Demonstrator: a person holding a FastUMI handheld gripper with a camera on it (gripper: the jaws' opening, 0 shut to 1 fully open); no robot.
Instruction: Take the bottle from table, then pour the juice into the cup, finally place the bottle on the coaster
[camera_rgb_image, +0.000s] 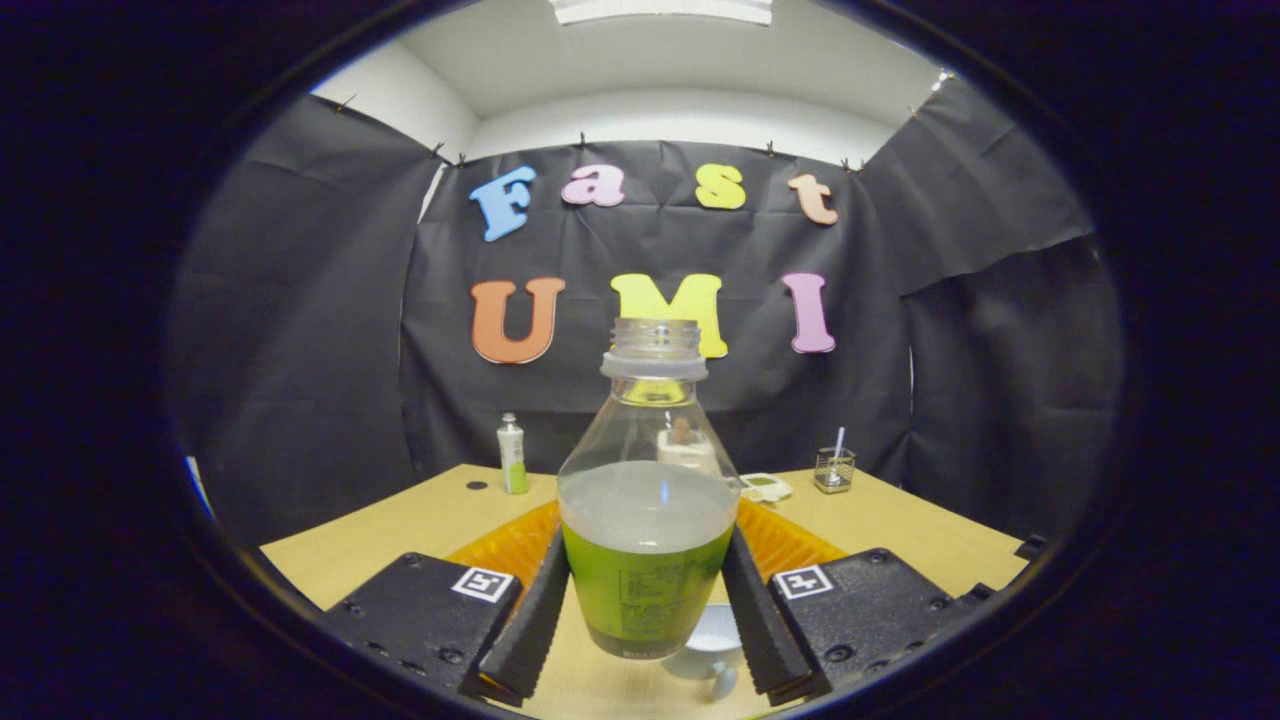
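Beyond the gripper's left finger a small white-and-green bottle (512, 454) stands at the far edge of the table (400, 525). The gripper (646, 610) pinches the uncapped juice bottle (648, 500) upright between both fingers, an orange tray (790, 540) behind it and a white cup (712, 640) beneath. Farther right sits a wire holder (834, 469).

The claw (646, 600) has ribbed fingers (528, 625); each blocky, screw-studded mount carries a square black-and-white marker (483, 584).

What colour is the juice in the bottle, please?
Green, in the gripper view: the juice fills the bottle's lower part.
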